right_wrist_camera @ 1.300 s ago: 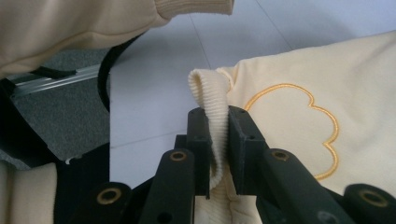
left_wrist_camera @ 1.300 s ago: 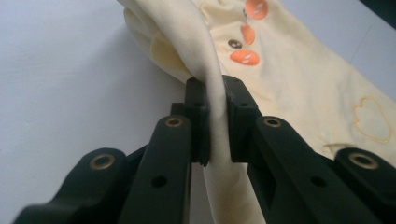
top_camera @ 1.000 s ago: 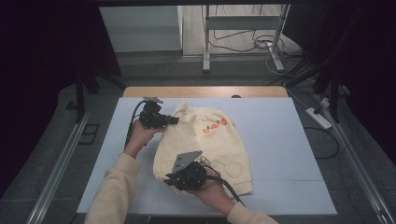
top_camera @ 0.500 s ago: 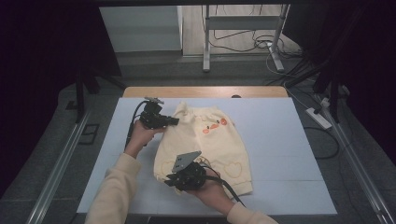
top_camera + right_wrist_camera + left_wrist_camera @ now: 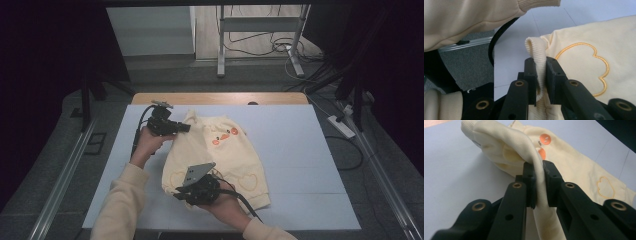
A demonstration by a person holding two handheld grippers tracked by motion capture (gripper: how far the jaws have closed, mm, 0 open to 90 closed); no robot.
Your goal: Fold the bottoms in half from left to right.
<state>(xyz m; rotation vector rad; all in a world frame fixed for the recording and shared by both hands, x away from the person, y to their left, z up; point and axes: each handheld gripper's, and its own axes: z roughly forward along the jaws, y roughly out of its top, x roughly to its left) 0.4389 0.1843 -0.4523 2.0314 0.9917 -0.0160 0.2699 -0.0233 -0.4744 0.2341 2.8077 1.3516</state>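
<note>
A pale yellow sweater (image 5: 215, 155) lies near the middle of the light blue table (image 5: 300, 165), its neck end toward twelve o'clock and its ribbed hem toward six. The left gripper (image 5: 184, 127) sits at the garment's ten o'clock edge, and in the left gripper view its jaws are clamped on a raised fold of the yellow fabric (image 5: 534, 165), with two orange patches (image 5: 543, 143) just beyond at one o'clock. The right gripper (image 5: 177, 192) is at the sweater's seven o'clock corner; in the right gripper view its jaws pinch the ribbed cuff (image 5: 537, 57), with an outlined orange heart (image 5: 584, 67) stitched at three o'clock.
</note>
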